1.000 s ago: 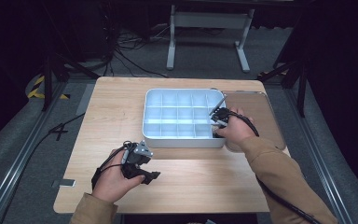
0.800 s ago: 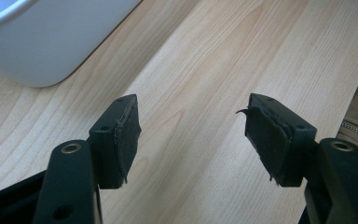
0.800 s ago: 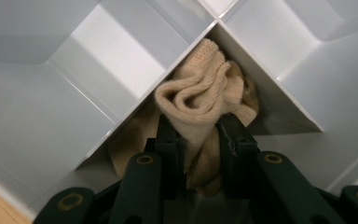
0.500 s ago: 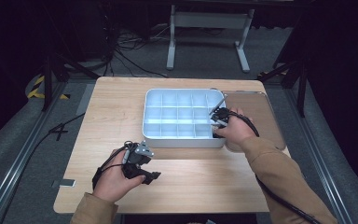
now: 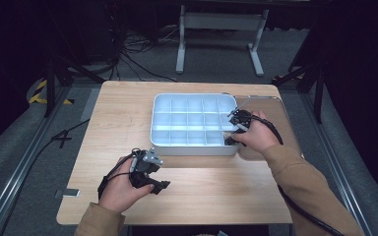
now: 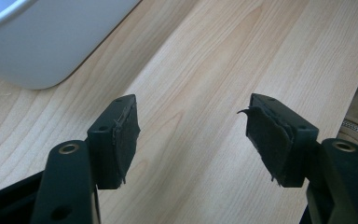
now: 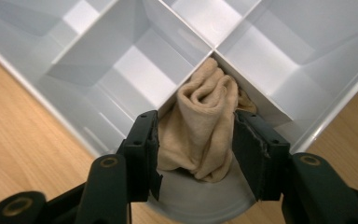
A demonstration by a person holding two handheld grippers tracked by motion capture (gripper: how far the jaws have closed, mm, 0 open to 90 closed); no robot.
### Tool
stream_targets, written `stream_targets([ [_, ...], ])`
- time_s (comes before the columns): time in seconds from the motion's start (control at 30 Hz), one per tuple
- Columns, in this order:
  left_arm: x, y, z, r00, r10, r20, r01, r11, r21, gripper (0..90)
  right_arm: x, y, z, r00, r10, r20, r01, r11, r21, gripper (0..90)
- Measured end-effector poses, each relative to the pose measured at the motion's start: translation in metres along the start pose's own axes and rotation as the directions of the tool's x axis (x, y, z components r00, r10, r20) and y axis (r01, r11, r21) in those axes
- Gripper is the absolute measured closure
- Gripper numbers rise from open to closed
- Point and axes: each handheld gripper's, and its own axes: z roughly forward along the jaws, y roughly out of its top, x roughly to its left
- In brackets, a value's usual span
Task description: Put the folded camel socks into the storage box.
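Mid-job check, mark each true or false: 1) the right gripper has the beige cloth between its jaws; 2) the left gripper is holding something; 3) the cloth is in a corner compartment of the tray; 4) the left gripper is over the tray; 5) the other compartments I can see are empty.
1) True. The right gripper has its jaws on both sides of the beige cloth.
2) False. The left gripper is open, with bare table between its jaws.
3) True. The cloth sits in a corner compartment of the white tray.
4) False. It is over the table, in front of the tray.
5) True. The visible compartments hold nothing.
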Motion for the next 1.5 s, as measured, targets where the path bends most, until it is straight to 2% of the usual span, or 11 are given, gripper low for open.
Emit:
stream_targets([
  [0.27, 0.0, -0.001, -0.001, 1.0, -0.002, 0.004, 0.002, 1.0, -0.004, 35.0, 0.006, -0.008, -0.023, 0.9993, -0.024, -0.027, 0.021, 0.993, -0.117, 51.5],
  [0.5, -0.002, -0.002, -0.003, 0.9998, -0.011, 0.014, 0.011, 0.9999, -0.007, 35.0, 0.012, -0.024, -0.043, 0.9961, -0.056, -0.068, 0.039, 0.974, -0.224, 50.6],
  [0.6, -0.003, -0.003, -0.004, 0.9999, -0.007, 0.01, 0.008, 0.9999, -0.012, 35.0, 0.016, -0.031, -0.05, 0.9927, -0.089, -0.081, 0.064, 0.962, -0.266, 49.6],
  [0.8, -0.004, -0.003, -0.005, 0.9998, -0.012, 0.018, 0.012, 0.9998, -0.013, 34.9, 0.027, -0.041, -0.059, 0.9857, -0.137, -0.098, 0.101, 0.947, -0.306, 47.7],
  [0.9, -0.004, -0.003, -0.006, 0.9998, -0.01, 0.016, 0.01, 0.9999, -0.013, 34.9, 0.029, -0.043, -0.06, 0.985, -0.142, -0.098, 0.105, 0.946, -0.307, 47.3],
  [0.93, -0.004, -0.004, -0.006, 0.9998, -0.011, 0.016, 0.011, 0.9999, -0.013, 34.9, 0.033, -0.047, -0.06, 0.9816, -0.159, -0.106, 0.118, 0.941, -0.318, 46.5],
  [0.97, -0.004, -0.004, -0.006, 0.9999, -0.009, 0.013, 0.009, 0.9999, -0.014, 34.9, 0.034, -0.048, -0.06, 0.9812, -0.162, -0.105, 0.121, 0.94, -0.318, 46.3],
  [1.3, -0.006, -0.002, -0.006, 0.9997, -0.008, 0.022, 0.008, 0.9999, -0.009, 34.9, 0.046, -0.064, -0.059, 0.9656, -0.226, -0.13, 0.164, 0.915, -0.369, 41.5],
  [1.5, -0.007, -0.001, -0.004, 0.9997, 0.007, 0.024, -0.007, 0.9999, -0.007, 34.7, 0.056, -0.076, -0.054, 0.9577, -0.25, -0.143, 0.178, 0.904, -0.389, 40.7],
])
